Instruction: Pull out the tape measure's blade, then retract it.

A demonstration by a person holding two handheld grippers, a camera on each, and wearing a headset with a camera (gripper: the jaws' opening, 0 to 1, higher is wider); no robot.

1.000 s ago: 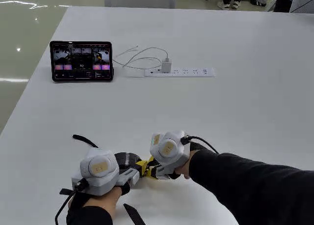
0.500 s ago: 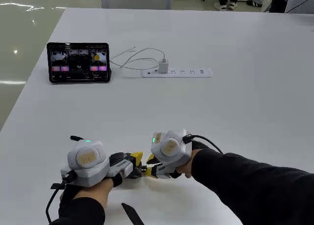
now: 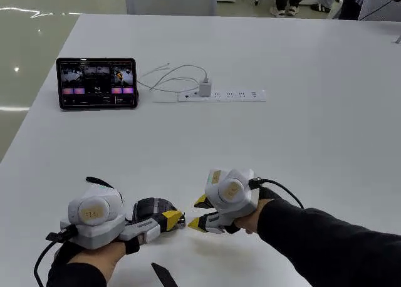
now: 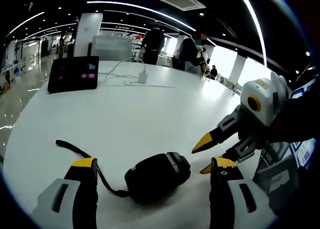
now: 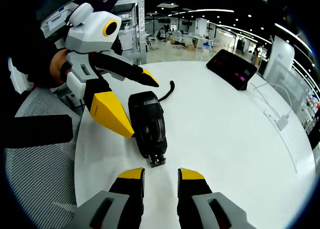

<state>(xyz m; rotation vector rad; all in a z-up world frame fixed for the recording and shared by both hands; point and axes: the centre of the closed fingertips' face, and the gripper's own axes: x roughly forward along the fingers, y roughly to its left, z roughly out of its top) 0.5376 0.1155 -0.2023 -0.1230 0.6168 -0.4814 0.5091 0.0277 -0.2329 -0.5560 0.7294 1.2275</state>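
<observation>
While the left gripper (image 4: 153, 164) is standing wide open astride the tape measure (image 4: 157, 175), its yellow tips are flanking the black case on the white table (image 3: 282, 124). Whether they are touching the case is hard to tell. The right gripper (image 5: 161, 175) is showing a narrow gap between its jaws, gripping nothing, just short of the case's mouth. The right gripper view is showing that mouth with a small end piece, too small to make out. The left gripper view is showing a black strap (image 4: 75, 149) trailing from the case's opposite end. From the head view, the left gripper's jaw is hiding part of the case, and a tablet (image 3: 96, 83) is standing well beyond it.
</observation>
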